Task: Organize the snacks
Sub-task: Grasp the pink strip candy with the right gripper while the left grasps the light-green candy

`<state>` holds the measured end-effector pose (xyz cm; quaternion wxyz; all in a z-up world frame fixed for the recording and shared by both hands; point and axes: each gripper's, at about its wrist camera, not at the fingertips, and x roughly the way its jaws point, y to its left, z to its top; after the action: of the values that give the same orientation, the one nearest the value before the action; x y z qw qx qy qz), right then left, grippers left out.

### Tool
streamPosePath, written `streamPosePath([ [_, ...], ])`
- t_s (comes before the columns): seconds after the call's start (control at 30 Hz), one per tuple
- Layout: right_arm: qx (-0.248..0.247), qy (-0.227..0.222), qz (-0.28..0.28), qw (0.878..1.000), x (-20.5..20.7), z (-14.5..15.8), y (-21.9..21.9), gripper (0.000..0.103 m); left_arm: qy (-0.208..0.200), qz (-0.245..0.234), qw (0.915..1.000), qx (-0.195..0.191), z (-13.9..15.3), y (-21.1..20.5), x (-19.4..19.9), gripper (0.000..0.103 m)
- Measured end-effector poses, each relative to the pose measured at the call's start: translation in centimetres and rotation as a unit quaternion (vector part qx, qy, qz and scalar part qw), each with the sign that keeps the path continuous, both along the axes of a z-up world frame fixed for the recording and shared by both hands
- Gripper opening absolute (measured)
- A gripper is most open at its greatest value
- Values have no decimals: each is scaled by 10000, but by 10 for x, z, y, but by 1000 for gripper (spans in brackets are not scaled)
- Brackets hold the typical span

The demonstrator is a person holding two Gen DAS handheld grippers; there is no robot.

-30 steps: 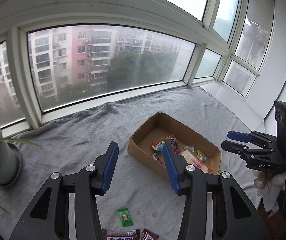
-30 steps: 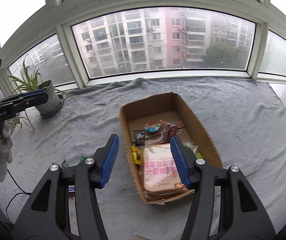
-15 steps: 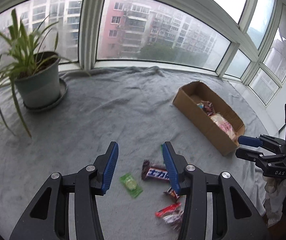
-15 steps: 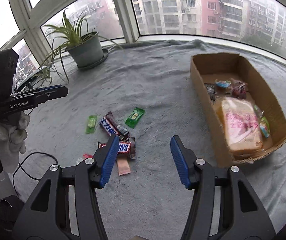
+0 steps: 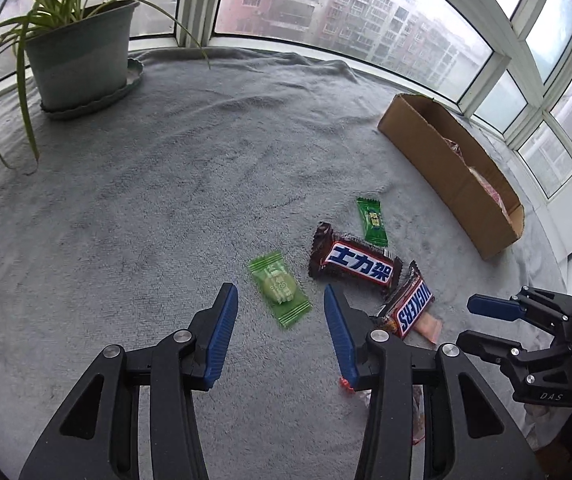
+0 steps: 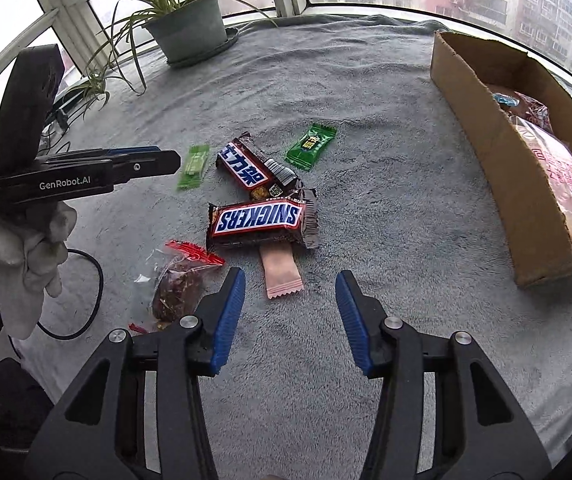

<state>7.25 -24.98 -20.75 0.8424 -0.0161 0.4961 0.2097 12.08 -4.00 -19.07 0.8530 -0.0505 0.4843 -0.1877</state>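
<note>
Loose snacks lie on the grey blanket [image 5: 146, 200]: a pale green candy [image 5: 274, 280], two Snickers bars [image 6: 260, 220] [image 6: 246, 168], a dark green candy [image 6: 311, 146], a pink sachet [image 6: 282, 276] and a clear red-topped packet [image 6: 178, 280]. My left gripper [image 5: 278, 294] hovers open just above the pale green candy, touching nothing. My right gripper [image 6: 290, 278] hangs over the pink sachet's end; its jaws are closing with nothing pressed between them. A cardboard box [image 6: 481, 120] at the right holds a bread pack [image 6: 565, 184] and several small snacks.
A potted plant [image 5: 78, 48] stands at the back left by the windows. A black cable [image 6: 94, 292] runs off the blanket's near left edge. A white-gloved hand [image 6: 26, 248] holds the left gripper. Bare blanket spreads between plant, snacks and box.
Both grippers swung away from the box and came down over the loose snack pile, which now looks much closer. The right jaws have narrowed slightly.
</note>
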Motion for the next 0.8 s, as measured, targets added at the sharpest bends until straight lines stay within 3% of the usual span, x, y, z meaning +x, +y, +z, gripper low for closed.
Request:
streamPosePath([
  [0.07,-23,21,28,10000,2,-3,4,49,50,5,10000,25,-4,-1,1,43],
  [0.17,-78,85,109,9999,5,-8,11,40,101,-8,9999,62,-10,-4,1,43],
  [0.63,-370,102,297,9988,12,-18,28,37,23,-172,9990,416,-16,-24,12,30],
  [0.8,-552,46,376,9978,10,-18,29,23,-179,-358,9963,761,-17,-36,7,21],
])
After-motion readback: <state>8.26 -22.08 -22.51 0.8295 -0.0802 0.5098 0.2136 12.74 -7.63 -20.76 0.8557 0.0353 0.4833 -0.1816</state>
